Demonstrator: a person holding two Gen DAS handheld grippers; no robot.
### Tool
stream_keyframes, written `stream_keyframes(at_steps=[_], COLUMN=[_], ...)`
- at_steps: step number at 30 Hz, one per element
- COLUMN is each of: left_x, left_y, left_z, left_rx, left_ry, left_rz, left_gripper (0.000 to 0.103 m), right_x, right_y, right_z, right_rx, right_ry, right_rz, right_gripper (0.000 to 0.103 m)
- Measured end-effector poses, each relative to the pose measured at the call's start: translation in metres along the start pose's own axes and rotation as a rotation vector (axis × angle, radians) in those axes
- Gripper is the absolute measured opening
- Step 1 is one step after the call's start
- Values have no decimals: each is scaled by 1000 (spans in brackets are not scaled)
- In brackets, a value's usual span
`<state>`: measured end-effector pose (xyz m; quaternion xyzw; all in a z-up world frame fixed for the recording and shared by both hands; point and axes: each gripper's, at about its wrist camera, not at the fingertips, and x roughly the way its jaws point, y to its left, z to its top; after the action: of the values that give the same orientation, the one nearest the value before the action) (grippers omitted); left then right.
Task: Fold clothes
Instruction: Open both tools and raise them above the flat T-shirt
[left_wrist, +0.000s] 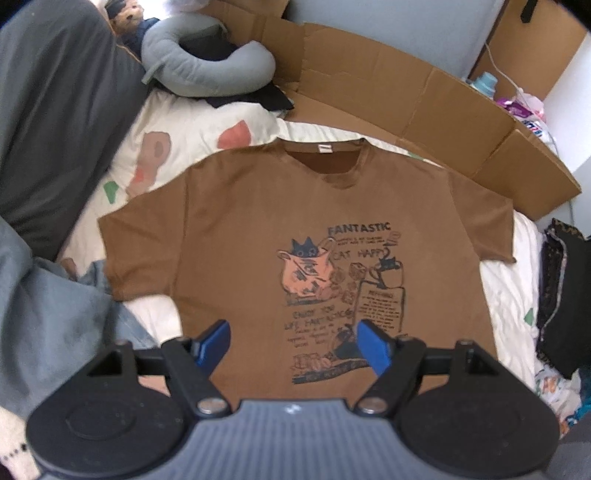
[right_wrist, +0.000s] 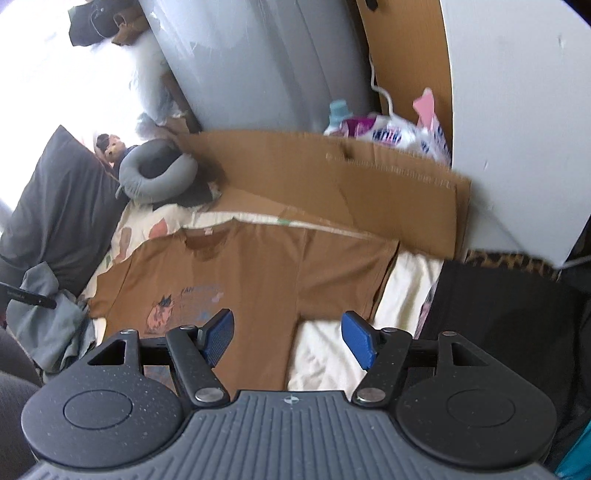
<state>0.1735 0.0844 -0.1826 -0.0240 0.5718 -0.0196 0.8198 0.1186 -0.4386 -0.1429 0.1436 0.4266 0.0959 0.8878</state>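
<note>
The left tongs (left_wrist: 291, 341) gape wide and empty above the lower print of the brown T-shirt (left_wrist: 236, 221), which lies flat, front up, on the bed's cream sheet (left_wrist: 506, 288). The right tongs (right_wrist: 290, 338), equally wide and empty, hover over its side edge. Beyond it, corrugated cardboard (left_wrist: 406, 88) lines the wall; a grey neck pillow (left_wrist: 207, 62) sits far left. The hem is hidden behind both tongs.

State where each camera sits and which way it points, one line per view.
Left wrist: above the brown T-shirt, looking forward and down its print; left gripper jaws open.
Right wrist: over the shirt's right sleeve, facing the cardboard; right gripper jaws open.
Shared: shirt, cardboard, grey neck pillow.
</note>
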Motion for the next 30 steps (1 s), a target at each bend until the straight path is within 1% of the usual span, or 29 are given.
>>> stream_keyframes(at_steps=[3, 10, 15, 18, 23, 27, 30], left_x=[7, 29, 51, 63, 69, 74, 78], left_y=[-5, -19, -25, -33, -46, -62, -72], left_z=[-2, -1, 11, 27, 58, 82, 102], left_rx=[12, 54, 86, 127, 149, 201, 201], left_ry=[6, 19, 39, 61, 41, 32, 27], left_rz=[-12, -37, -55, -53, -80, -86, -100], left_gripper=[78, 78, 78, 78, 78, 78, 78], right_x=[8, 39, 60, 72, 88, 98, 106], right_y=[-1, -22, -33, -37, -40, -43, -47], right_z=[-17, -52, -71, -78, -81, -79, -77], right_rx=[15, 138, 202, 237, 271, 292, 310], right_ry=[10, 26, 31, 33, 34, 26, 14], right_rz=[6, -9, -38, -57, -67, -84, -94], right_gripper=[82, 82, 82, 82, 82, 82, 81])
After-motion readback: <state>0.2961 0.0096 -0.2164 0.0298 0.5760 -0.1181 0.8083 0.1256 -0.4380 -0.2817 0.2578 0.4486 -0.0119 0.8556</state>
